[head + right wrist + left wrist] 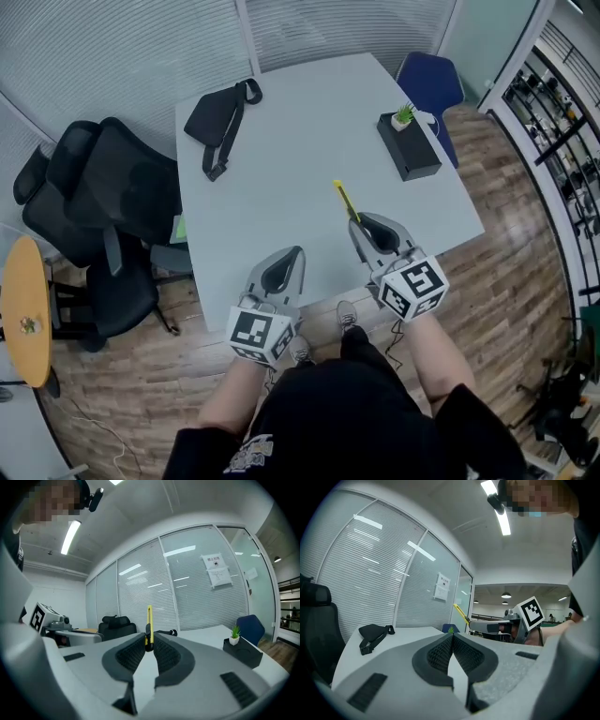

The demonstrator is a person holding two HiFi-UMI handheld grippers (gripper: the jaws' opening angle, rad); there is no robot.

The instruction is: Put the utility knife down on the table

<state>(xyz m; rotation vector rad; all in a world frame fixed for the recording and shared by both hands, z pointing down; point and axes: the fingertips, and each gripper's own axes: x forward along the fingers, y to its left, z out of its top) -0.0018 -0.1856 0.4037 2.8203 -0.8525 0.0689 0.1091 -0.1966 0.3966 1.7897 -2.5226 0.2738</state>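
**Item 1.** My right gripper (149, 641): jaws clenched on the utility knife (149, 623), with the pads pinching only its dark lower end

**Item 2.** Utility knife: the yellow body stood up out of my jaw tips, most of its length unsupported. In the head view it reached ahead of the gripper over the table (281, 159), and I judged it was held clear of the surface. Whether a blade was out, I could not tell

**Item 3.** My left gripper (452, 637): jaws pressed together on nothing, sitting just left of the right one, at the table's near edge

**Item 4.** Farther out: a black box (410, 150) with a small plant (403, 114) lay ahead and to the right, and a black pouch (220, 117) far ahead to the left. Both were well apart from the knife

**Item 5.** Risks, as I judged them:
- With so short a grip, the long body could pivot or slip between the pads if I tilted it quickly.
- Released while off the surface, it could drop, bounce and skid.
- Set down this close to the near edge, it could slide off towards my feet
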